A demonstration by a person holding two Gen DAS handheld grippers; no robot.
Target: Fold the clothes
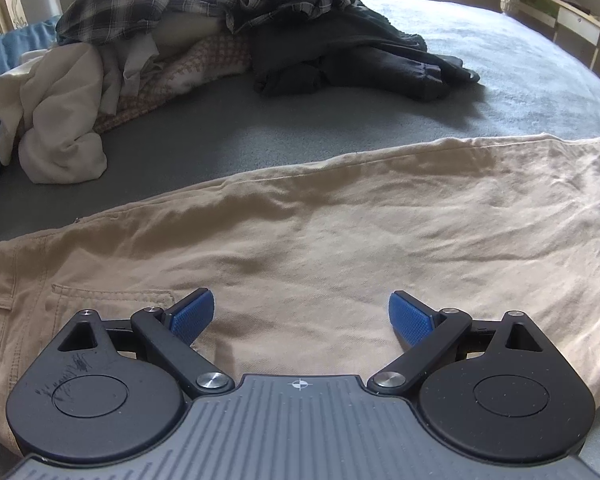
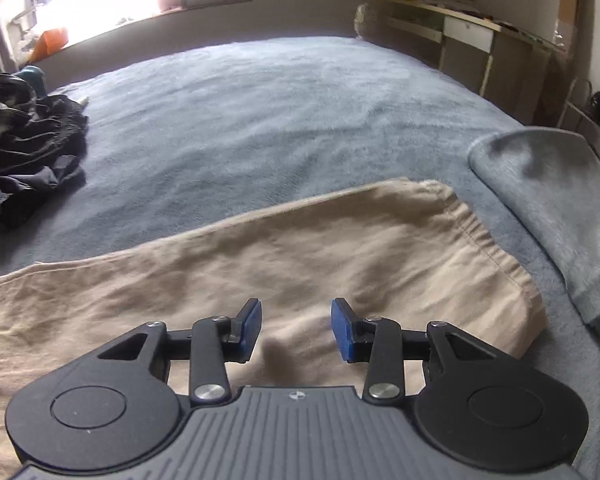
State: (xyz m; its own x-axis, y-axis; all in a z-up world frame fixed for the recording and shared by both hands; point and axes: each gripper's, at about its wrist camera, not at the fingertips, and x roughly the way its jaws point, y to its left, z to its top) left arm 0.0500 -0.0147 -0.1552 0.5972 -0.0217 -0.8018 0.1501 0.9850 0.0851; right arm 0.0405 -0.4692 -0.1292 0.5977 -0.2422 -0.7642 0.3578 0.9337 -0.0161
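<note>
Tan trousers (image 1: 320,232) lie flat across the grey bed, waistband and back pocket at the left in the left wrist view, leg hem (image 2: 488,240) at the right in the right wrist view. My left gripper (image 1: 301,316) hovers just over the seat area near the pocket, wide open with nothing between its blue pads (image 1: 192,316). Over the lower leg, my right gripper (image 2: 296,326) is open with a narrower gap, also empty, a small dark shadow beneath it.
A heap of unfolded clothes (image 1: 204,28) lies at the far left of the bed: plaid shirts, dark garments, a cream garment (image 1: 56,120). A folded grey blanket (image 2: 552,208) sits right of the hem. Shelves (image 2: 480,36) stand beyond the bed; bare bedcover (image 2: 260,120) stretches behind the trousers.
</note>
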